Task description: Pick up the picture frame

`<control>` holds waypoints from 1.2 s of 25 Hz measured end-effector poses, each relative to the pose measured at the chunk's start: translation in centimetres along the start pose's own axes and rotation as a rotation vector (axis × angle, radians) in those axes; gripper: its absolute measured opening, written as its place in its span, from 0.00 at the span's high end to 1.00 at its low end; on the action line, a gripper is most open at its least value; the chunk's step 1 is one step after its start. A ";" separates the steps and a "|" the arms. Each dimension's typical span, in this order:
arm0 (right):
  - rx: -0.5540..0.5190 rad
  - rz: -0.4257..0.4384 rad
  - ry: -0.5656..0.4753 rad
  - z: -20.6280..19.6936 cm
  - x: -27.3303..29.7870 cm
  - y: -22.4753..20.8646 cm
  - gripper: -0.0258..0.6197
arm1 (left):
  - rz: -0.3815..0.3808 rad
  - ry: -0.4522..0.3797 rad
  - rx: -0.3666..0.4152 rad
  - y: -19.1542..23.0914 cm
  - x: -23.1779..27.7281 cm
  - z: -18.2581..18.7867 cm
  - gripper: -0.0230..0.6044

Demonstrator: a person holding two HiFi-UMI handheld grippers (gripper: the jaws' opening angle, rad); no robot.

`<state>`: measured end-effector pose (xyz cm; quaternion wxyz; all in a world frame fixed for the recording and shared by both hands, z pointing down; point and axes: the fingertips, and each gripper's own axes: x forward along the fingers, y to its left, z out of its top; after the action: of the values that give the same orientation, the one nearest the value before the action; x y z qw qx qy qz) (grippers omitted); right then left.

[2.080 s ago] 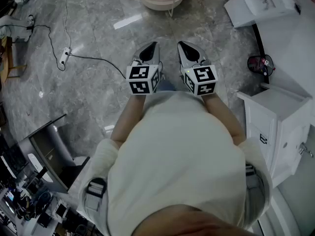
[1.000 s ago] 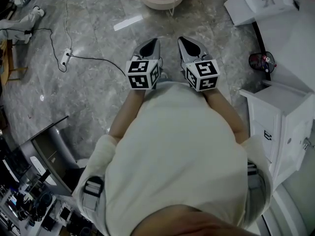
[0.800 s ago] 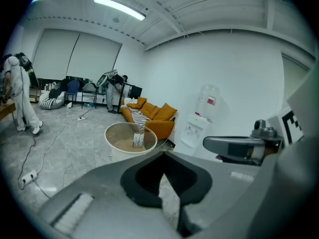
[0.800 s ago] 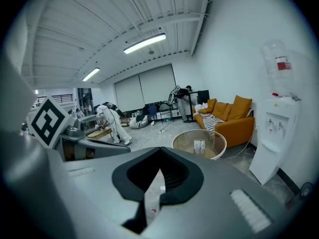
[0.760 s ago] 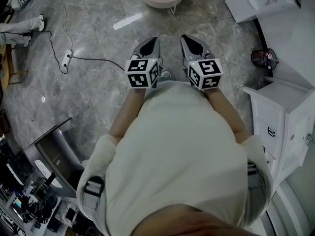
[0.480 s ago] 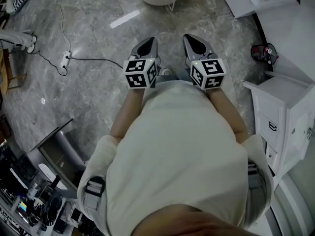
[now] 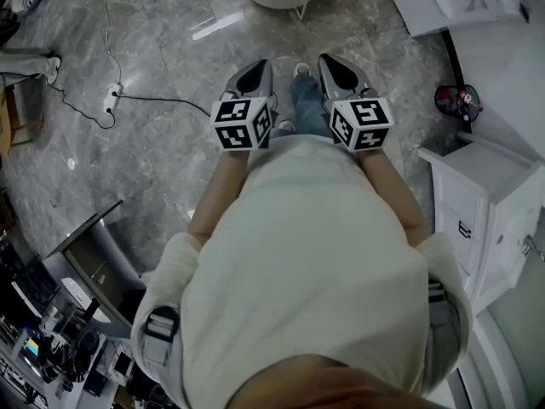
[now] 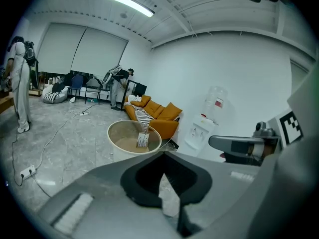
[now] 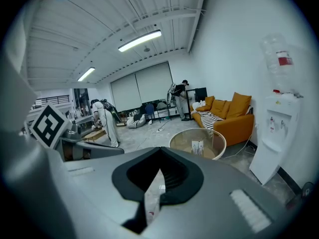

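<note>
As the left gripper [image 7: 254, 71] and right gripper [image 7: 334, 65] point forward side by side, jaws pressed together on nothing, the frame [image 8: 142, 140] stands upright mid-table [image 8: 119, 146], well ahead between them; neither hand looks nearer.

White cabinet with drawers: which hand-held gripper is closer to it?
Right. The right hand-held gripper is on the same side as the white cabinet, apart from it; the left hand-held gripper is farther off, beyond the right one.

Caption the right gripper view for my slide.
Shut, empty right gripper faces a round table bearing a small picture frame, orange sofa behind.
</note>
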<state>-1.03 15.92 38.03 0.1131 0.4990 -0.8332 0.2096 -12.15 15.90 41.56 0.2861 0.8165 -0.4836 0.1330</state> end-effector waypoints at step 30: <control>-0.073 0.122 0.051 10.8 18.7 -16.8 0.96 | 0.082 0.013 -0.039 3.4 21.7 12.6 0.96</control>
<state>5.03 -10.65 39.89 0.1395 0.4375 -0.8659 0.1982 -5.06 -8.39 43.35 0.2992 0.7893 -0.5174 0.1406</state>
